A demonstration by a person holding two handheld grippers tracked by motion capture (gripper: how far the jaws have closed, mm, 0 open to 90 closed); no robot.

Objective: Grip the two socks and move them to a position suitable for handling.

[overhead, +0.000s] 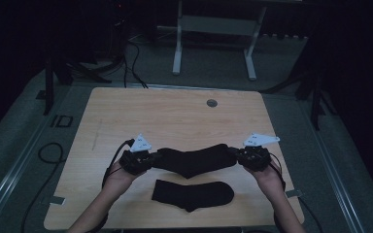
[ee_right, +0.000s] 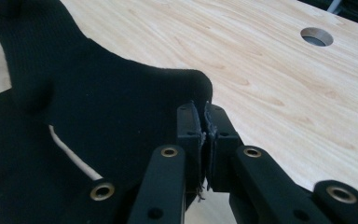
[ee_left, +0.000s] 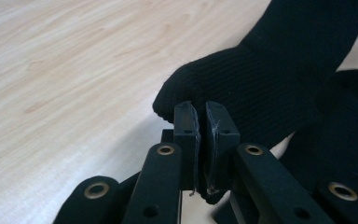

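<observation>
A: Item one: held sock (overhead: 194,161), black, stretched between both tools above the near half of the wooden table (overhead: 175,116). Long axis left to right, middle sagging.

B: Left gripper (overhead: 148,159): jaws pressed together, pinching the sock's left end; knit cloth bunched between the pads in the left gripper view (ee_left: 242,88).

A: Right gripper (overhead: 238,156): jaws likewise clamped on the sock's right end (ee_right: 121,107). Each tool at its own end, neither nearer the middle.

B: Item two: second sock (overhead: 193,194), black, flat on the table, just nearer the person than the held one, apart from it. Long axis also left to right, roughly parallel.

A: Judged next: lowering the held sock toward the person onto the flat one; ends probably already matched, so little sideways shift needed.

B: Also noted: cable hole (overhead: 211,103) at the table's far side, well apart.
</observation>
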